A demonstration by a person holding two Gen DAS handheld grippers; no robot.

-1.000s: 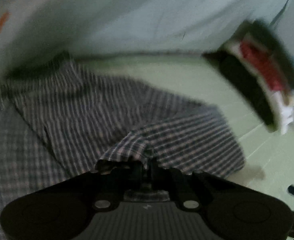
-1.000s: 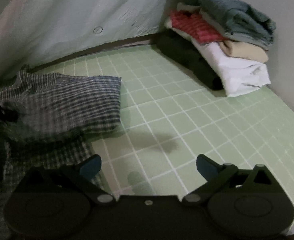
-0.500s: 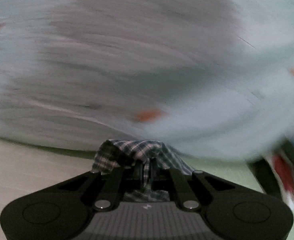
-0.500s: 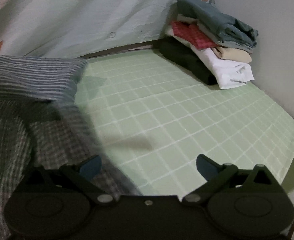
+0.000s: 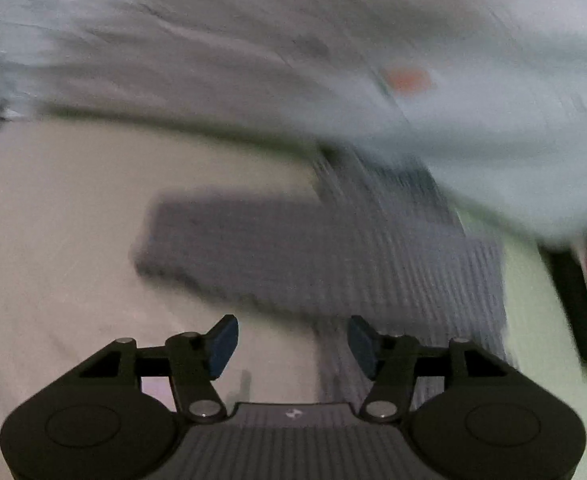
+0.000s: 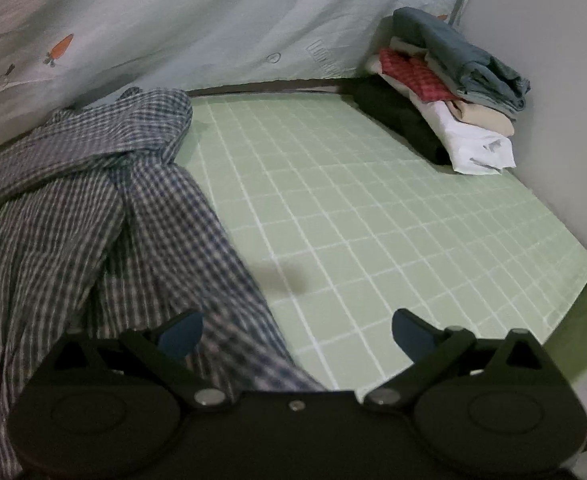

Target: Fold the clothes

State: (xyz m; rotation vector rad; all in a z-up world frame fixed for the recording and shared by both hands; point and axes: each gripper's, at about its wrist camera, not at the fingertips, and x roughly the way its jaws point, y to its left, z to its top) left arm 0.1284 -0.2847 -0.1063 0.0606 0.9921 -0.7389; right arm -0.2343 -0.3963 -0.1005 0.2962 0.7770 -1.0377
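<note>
Left gripper [image 5: 292, 343]: jaws just opened, standing apart with nothing between the pads, the blurred checked shirt [image 5: 373, 256] lying beyond them and under the right pad, spread toward the far right. Right gripper [image 6: 295, 332]: jaws released wide and empty, over the near right hem of the checked shirt [image 6: 93, 216], which sprawls to the left across the green grid mat [image 6: 353, 208]. Far right corner: stack of folded clothes [image 6: 449, 92] against the wall, pale printed sheet [image 6: 213, 20] hanging behind
</note>
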